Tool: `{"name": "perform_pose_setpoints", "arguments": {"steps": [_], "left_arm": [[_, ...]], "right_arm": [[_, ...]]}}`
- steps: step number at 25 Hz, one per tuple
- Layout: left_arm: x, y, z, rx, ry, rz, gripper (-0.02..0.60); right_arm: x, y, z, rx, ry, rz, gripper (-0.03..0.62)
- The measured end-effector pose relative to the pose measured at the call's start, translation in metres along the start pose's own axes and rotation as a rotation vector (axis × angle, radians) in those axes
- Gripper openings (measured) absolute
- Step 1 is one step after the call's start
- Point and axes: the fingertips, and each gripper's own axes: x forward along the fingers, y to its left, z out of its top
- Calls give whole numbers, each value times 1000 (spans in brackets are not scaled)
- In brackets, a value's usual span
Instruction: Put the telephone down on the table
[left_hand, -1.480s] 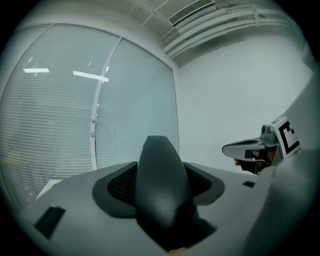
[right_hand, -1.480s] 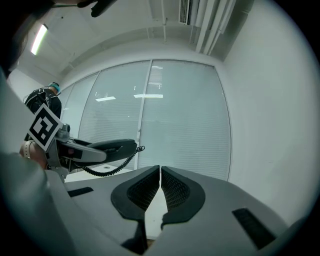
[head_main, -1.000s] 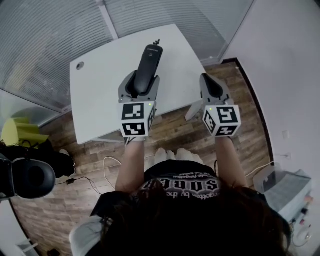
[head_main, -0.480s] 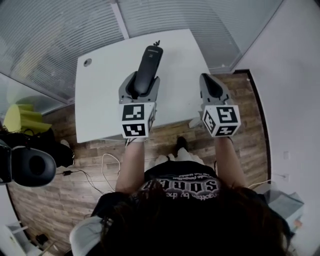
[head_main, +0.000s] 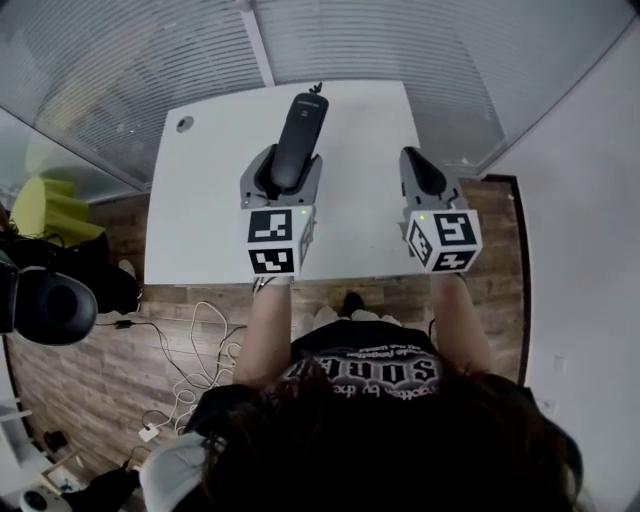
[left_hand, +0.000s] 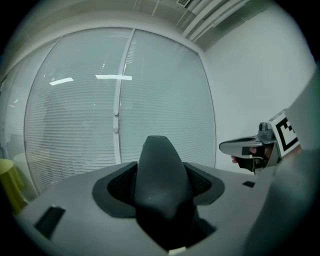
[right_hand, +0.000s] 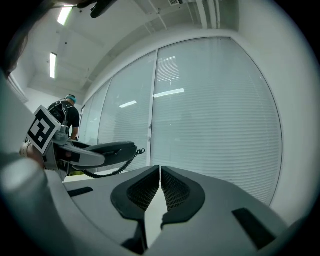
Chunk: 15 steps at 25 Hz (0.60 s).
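Telephone handset (head_main: 300, 130), a slim black piece with a smooth case and a curly cord (head_main: 316, 88) at its far end, is clamped lengthwise between the jaws of the left gripper (head_main: 283, 165), up in the air over the white table (head_main: 200, 200). The step in hand looks like the carry, with the set-down not yet made. Next it likely needs lowering flat onto bare tabletop, then letting go. The right gripper (head_main: 420, 170) alongside is empty, its jaws pressed together.
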Motion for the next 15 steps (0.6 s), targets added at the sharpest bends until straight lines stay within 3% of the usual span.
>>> {"name": "perform_pose_setpoints", "arguments": {"steps": [15], "left_arm": [[41,52,-8,-48,25,150,279]], "right_arm": [[82,-3,-10,-3,17,142,31]]}}
